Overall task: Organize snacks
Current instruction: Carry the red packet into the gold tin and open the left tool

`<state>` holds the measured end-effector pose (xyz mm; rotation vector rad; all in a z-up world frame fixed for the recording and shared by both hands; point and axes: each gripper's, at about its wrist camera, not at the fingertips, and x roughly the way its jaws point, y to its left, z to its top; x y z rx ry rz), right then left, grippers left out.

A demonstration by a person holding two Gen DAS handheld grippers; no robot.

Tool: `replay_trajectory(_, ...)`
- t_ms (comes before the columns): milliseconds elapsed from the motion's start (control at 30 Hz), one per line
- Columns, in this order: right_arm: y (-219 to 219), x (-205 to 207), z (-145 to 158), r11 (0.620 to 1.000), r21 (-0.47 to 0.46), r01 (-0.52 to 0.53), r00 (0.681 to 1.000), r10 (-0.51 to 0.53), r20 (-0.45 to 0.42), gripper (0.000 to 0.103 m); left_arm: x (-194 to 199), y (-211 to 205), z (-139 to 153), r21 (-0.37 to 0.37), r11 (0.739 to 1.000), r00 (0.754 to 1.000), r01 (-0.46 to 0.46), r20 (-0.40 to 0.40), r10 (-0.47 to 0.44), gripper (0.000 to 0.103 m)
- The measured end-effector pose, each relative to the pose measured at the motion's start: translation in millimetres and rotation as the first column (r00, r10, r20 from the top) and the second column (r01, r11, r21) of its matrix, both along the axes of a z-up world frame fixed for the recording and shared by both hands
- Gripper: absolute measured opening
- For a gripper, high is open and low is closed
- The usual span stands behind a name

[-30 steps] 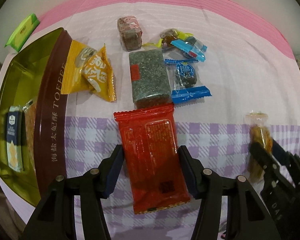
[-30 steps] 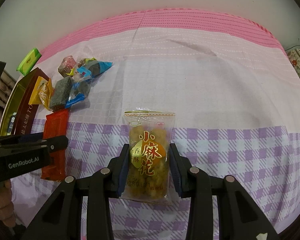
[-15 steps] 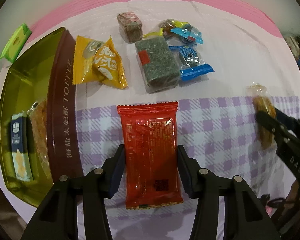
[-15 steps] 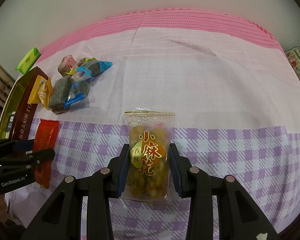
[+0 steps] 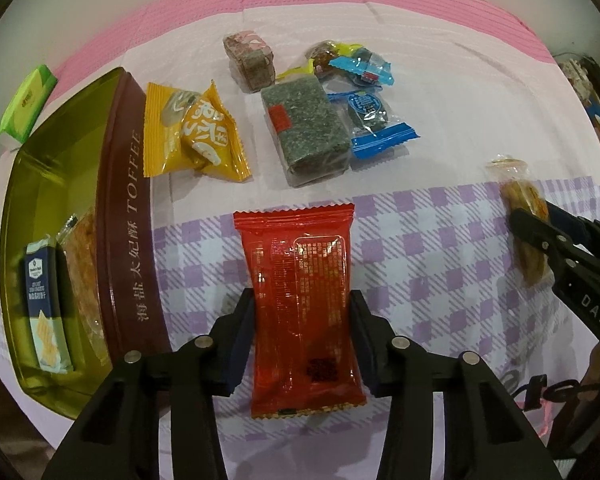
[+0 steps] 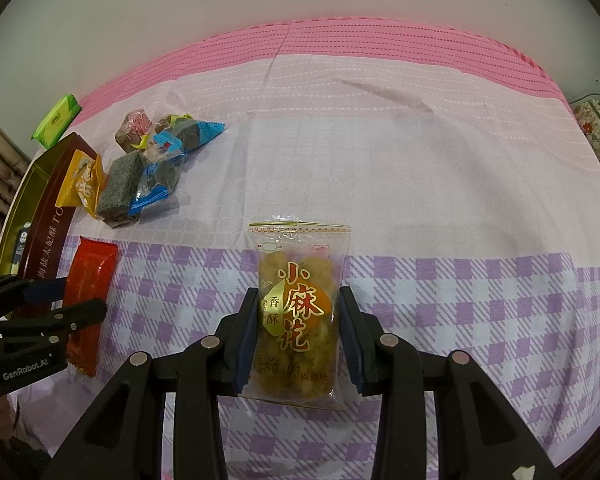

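Red snack packet (image 5: 302, 312) lying flat on checked cloth (image 5: 420, 240) beside toffee tin (image 5: 126, 216) — left gripper (image 5: 302, 336) closing around it, pads touching its edges. Right gripper (image 6: 298, 338) clamping clear twist-snack bag (image 6: 298, 312) — pressing both sides.

Table cloth (image 6: 420, 168): white centre, pink far band, purple-and-white check near band.
Flat foil packet (image 5: 300, 300): red, dark print.
Clear packet of fried twists (image 6: 298, 312): golden-brown contents, red and gold characters.
Rectangular tin (image 5: 120, 216): brown wall with pale lettering, yellow-green inside.
Crimped sachets (image 5: 192, 136): yellow, white characters.
Wrapped block (image 5: 304, 128): dark speckled green, red label.
Candy wrappers (image 5: 376, 120): blue and clear.
Small pack (image 5: 26, 102): bright green.
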<state>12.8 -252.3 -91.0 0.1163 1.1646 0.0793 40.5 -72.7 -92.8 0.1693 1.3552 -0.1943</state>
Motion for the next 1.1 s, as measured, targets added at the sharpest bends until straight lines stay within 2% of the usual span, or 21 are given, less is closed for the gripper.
replay_trajectory(333,0.6,0.6,0.1,1.0,-0.006,-0.001,1.0,0.001,-0.001,0.035,-8.6,4.9,8.0,-0.017,1.0,1.0,0.017,-0.012,-0.017,0.045)
replay_trajectory(633,9.5,2.8,-1.5,0.999,-0.05,-0.019,1.0,0.018,-0.004,0.036,-12.2,25.1,41.3,-0.045,0.999,0.999,0.025,0.039,-0.024,0.045)
replay_trajectory(900,13.0,3.5,-2.7,0.996,-0.086,-0.031,1.0,0.03,-0.009,0.036,-5.4,71.0,69.6,-0.03,0.999,0.994,-0.031,0.104,0.034,0.045)
replay_trajectory(1100,14.4,4.3,-2.8,0.995,-0.095,-0.032,0.999,0.03,-0.017,0.036,10.3,120.9,72.4,0.015,0.992,0.984,-0.124,0.13,0.121,0.045)
